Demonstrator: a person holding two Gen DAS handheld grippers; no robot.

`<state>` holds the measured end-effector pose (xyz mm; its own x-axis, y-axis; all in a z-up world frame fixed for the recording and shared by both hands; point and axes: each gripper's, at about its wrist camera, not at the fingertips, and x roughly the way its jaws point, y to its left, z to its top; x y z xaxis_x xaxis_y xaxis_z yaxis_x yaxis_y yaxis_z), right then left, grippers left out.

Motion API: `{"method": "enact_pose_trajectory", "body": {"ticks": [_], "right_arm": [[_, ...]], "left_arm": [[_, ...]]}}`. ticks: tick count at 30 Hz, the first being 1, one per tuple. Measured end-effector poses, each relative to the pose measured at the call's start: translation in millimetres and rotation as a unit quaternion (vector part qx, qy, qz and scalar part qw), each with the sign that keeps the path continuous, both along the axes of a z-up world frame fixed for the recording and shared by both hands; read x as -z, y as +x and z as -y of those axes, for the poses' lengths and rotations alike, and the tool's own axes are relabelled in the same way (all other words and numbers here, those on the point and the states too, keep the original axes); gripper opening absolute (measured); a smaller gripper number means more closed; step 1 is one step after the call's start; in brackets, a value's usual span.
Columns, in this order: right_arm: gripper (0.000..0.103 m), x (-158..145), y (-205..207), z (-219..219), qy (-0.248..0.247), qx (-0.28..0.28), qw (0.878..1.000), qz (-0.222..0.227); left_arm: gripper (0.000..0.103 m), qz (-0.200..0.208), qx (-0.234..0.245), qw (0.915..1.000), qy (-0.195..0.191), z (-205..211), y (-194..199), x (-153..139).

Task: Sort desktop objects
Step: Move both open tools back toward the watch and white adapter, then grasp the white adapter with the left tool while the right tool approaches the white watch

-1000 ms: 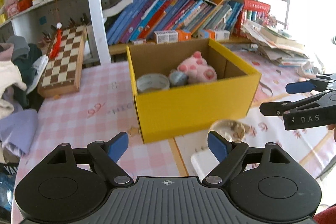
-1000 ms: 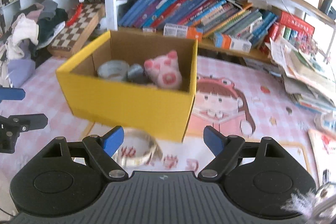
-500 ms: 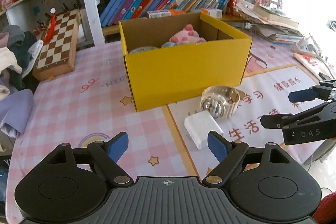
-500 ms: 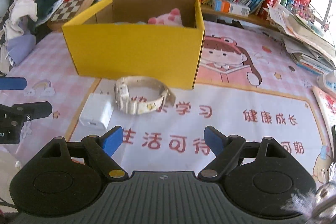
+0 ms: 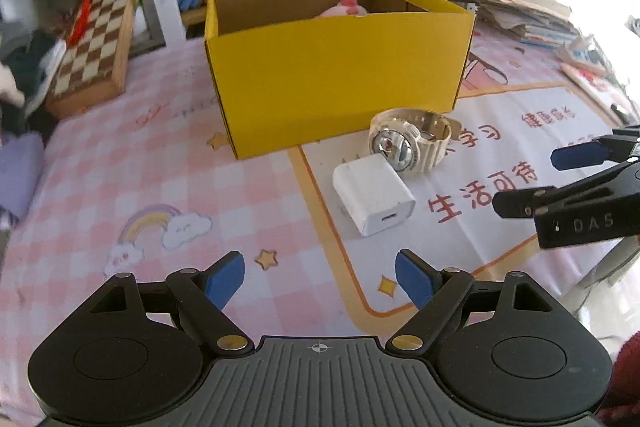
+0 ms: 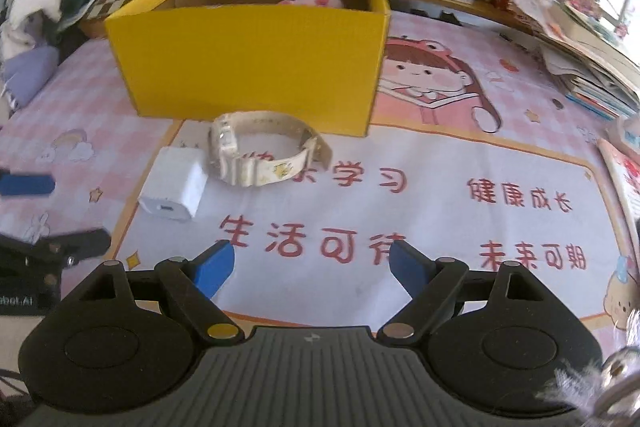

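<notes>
Two grippers, left (image 5: 319, 275) and right (image 6: 311, 265), fingers spread and empty, near cream wristwatch (image 5: 408, 143) touching white charger (image 5: 374, 199) before yellow box (image 5: 340, 75).

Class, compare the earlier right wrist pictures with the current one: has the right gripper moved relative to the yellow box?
Yes. The right gripper has drawn back from the yellow box. A second ago it was close over the box; now the watch and charger lie between them.

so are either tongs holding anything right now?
Nothing held. Left tongs and right tongs are both open, short of the white charger block and cream watch.
</notes>
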<state>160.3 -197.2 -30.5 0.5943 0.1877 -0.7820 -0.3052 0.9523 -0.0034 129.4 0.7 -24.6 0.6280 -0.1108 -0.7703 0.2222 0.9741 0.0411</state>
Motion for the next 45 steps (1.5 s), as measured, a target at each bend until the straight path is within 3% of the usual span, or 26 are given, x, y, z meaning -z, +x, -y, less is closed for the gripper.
{"method": "enact_pose_trajectory", "body": {"ticks": [6, 24, 30, 32, 36, 40, 45], "right_arm": [[0.084, -2.8, 13.0, 1.4, 0.004, -0.001, 1.0, 0.002], [0.084, -10.1, 44.8, -15.5, 0.021, -0.082, 0.996, 0.035], [0.09, -2.6, 57.6, -18.1, 0.017, -0.098, 0.995, 0.018], [0.094, -0.1, 62.8, -17.1, 0.02, -0.098, 0.995, 0.012], [0.096, 5.5, 71.7, -16.7, 0.027, -0.092, 0.995, 0.0], [0.099, 10.3, 78.8, -17.5, 0.037, -0.09, 0.995, -0.012], [0.102, 14.9, 86.1, -22.4, 0.045, -0.098, 0.994, -0.025]], "left_arm": [[0.085, -0.011, 0.003, 0.9999, -0.007, 3.4, 7.2, 4.1], [0.084, -0.023, 0.027, 0.9994, -0.001, 26.9, 41.0, 21.8], [0.083, -0.03, 0.024, 0.9993, 0.0, 31.9, 55.0, 29.3], [0.077, -0.029, 0.024, 0.9993, 0.0, 33.1, 57.1, 29.8], [0.074, -0.028, 0.024, 0.9993, -0.005, 32.5, 58.9, 30.5], [0.051, -0.024, 0.022, 0.9994, -0.008, 30.5, 59.6, 29.5], [0.047, -0.027, 0.024, 0.9993, -0.002, 27.2, 55.6, 27.8]]}}
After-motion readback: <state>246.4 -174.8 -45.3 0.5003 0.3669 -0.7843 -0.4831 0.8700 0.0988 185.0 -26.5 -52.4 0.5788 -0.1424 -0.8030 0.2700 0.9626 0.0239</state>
